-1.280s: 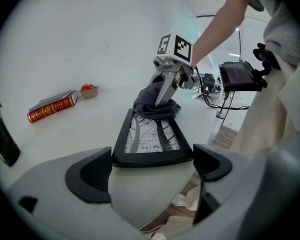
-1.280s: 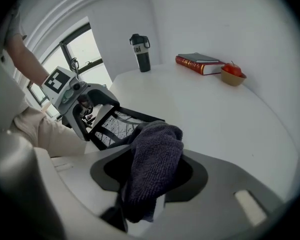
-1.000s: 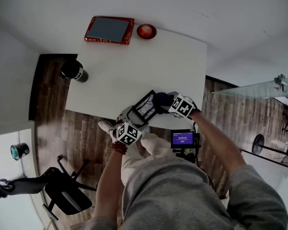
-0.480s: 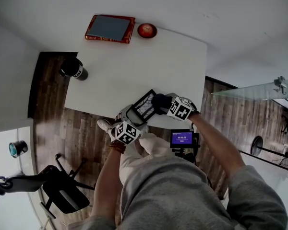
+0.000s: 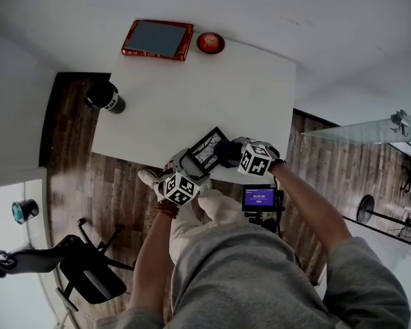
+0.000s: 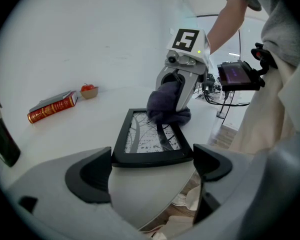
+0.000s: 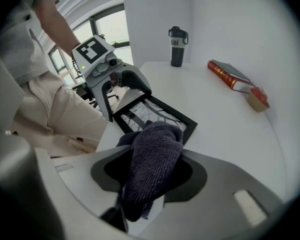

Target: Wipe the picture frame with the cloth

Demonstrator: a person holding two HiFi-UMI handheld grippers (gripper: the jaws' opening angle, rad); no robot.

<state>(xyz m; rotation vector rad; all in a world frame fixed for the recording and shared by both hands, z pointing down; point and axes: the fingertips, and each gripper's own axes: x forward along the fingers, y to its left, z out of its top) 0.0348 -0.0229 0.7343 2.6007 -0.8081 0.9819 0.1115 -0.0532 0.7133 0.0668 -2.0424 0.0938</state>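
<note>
Before you: white table (image 5: 192, 94), centre; dark plank floor (image 5: 68, 163), 9 o'clock; black office chair (image 5: 89, 279), 8 o'clock; white wall (image 5: 260, 5), 12 o'clock; glass panel (image 5: 359, 127), 3 o'clock.

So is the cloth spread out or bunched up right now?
Bunched: the cloth is a thick wad clamped in the right gripper, its end resting on the frame's far side.

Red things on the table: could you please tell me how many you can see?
2: a red book at the table's far edge, and a small red bowl right beside it.
</note>
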